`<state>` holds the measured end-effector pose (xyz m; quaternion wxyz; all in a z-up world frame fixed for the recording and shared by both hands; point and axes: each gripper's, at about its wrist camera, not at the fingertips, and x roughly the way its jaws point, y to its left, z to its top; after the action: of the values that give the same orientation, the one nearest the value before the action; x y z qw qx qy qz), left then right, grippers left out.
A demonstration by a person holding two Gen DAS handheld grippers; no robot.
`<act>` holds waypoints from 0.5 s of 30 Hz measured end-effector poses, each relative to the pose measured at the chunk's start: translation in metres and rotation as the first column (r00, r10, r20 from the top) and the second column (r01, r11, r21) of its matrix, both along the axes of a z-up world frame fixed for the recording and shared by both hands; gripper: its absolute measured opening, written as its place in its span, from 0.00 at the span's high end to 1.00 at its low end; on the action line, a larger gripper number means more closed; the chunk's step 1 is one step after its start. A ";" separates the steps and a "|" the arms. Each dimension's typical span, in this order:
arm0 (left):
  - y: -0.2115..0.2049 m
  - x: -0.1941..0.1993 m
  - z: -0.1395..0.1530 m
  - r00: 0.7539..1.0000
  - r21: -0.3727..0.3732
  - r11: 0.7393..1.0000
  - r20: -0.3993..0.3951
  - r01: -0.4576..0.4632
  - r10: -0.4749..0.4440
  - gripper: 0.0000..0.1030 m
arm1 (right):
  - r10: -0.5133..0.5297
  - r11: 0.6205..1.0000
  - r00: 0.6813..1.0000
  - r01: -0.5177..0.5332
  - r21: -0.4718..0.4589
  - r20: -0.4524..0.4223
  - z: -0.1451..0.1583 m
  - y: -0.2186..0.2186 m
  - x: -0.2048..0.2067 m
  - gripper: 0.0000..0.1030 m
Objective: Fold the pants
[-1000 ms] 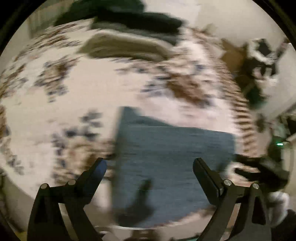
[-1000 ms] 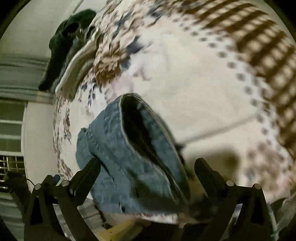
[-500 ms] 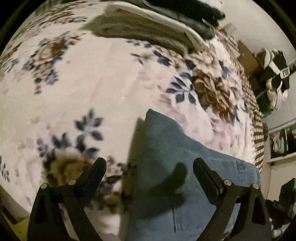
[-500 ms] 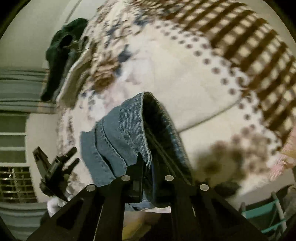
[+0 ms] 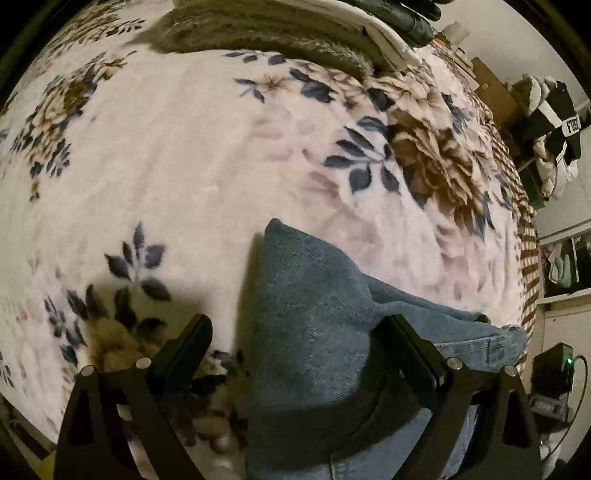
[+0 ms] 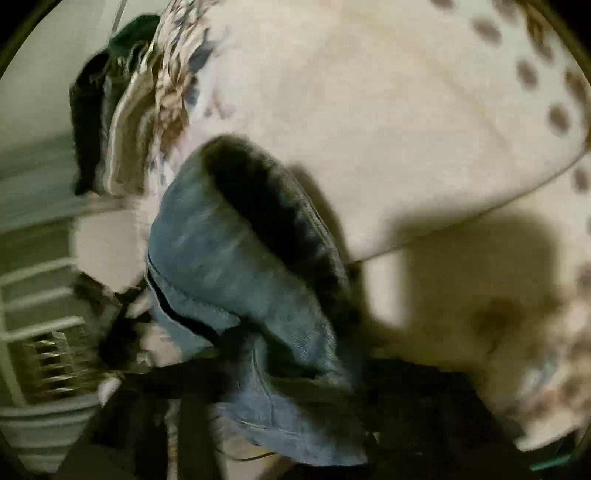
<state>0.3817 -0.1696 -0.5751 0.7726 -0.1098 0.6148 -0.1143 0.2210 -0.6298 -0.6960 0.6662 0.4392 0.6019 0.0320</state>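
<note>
Blue denim pants point(image 5: 314, 332) lie partly folded on a floral blanket point(image 5: 166, 166) over a bed. My left gripper point(image 5: 295, 332) is open, its two black fingers straddling the folded corner of the pants without closing on it. In the right wrist view the pants point(image 6: 236, 266) bulge up with a dark open fold. My right gripper point(image 6: 273, 373) is blurred and dark at the bottom; its fingers look closed on the denim edge.
A stack of folded clothes point(image 5: 295, 33) sits at the far edge of the bed, also seen in the right wrist view point(image 6: 110, 110). Hanging clothes point(image 5: 554, 122) and shelves stand at the right. The bed's striped edge point(image 5: 528, 258) runs along the right.
My right gripper went from open to shut on the pants' edge and has lifted and shifted it. My left gripper moved lower and closer over the folded corner, staying open.
</note>
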 end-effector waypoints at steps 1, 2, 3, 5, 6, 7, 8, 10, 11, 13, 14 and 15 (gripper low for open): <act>0.000 0.002 0.000 1.000 -0.007 1.000 -0.001 0.004 -0.004 0.07 | -0.005 1.000 1.000 0.005 -0.027 0.016 0.010 0.002 -0.003 0.74; -0.001 0.004 -0.002 1.000 -0.001 1.000 -0.003 0.009 -0.009 0.07 | -0.019 0.999 0.999 0.020 -0.034 0.032 0.020 0.001 -0.007 0.76; -0.002 0.006 -0.003 1.000 0.005 1.000 -0.007 0.011 -0.011 0.07 | -0.040 0.998 0.998 0.043 -0.047 0.056 0.032 -0.004 -0.013 0.83; -0.005 0.012 -0.011 1.000 0.003 1.000 -0.023 0.013 -0.013 0.07 | -0.089 0.992 0.993 0.095 -0.082 0.074 0.047 -0.020 -0.023 0.87; -0.005 0.016 -0.018 0.999 0.012 1.000 -0.036 0.010 -0.009 0.06 | -0.097 0.991 0.993 0.103 -0.088 0.066 0.048 -0.027 -0.028 0.87; -0.006 0.019 -0.023 0.999 0.013 1.000 -0.045 0.006 -0.005 0.05 | -0.104 0.991 0.993 0.108 -0.081 0.057 0.045 -0.031 -0.031 0.87; -0.005 0.023 -0.030 0.998 0.003 1.000 -0.059 -0.005 0.005 0.05 | -0.116 0.991 0.992 0.119 -0.064 0.038 0.038 -0.033 -0.033 0.87; 0.004 0.030 -0.042 0.996 -0.038 0.998 -0.083 -0.047 0.044 0.04 | -0.102 0.991 0.995 0.102 -0.084 0.007 0.029 -0.035 -0.030 0.87; 0.009 0.033 -0.044 0.993 -0.057 0.996 -0.093 -0.074 0.069 0.04 | -0.099 0.991 0.995 0.098 -0.095 -0.002 0.025 -0.035 -0.029 0.85; 0.014 0.034 -0.038 0.991 -0.069 0.993 -0.104 -0.096 0.089 0.04 | -0.121 0.990 0.991 0.116 -0.081 -0.051 0.019 -0.039 -0.030 0.61; 0.014 0.032 -0.030 0.992 -0.071 0.993 -0.092 -0.092 0.085 0.05 | -0.128 0.989 0.990 0.122 -0.079 -0.066 0.020 -0.041 -0.029 0.52; 0.015 0.028 -0.021 0.994 -0.076 0.994 -0.076 -0.084 0.078 0.05 | -0.138 0.988 0.988 0.133 -0.075 -0.063 0.024 -0.041 -0.032 0.33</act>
<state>0.4093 -0.1544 -0.5965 0.7486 -0.1691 0.6328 -0.1030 0.1888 -0.6711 -0.6716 0.6610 0.4563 0.5936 -0.0494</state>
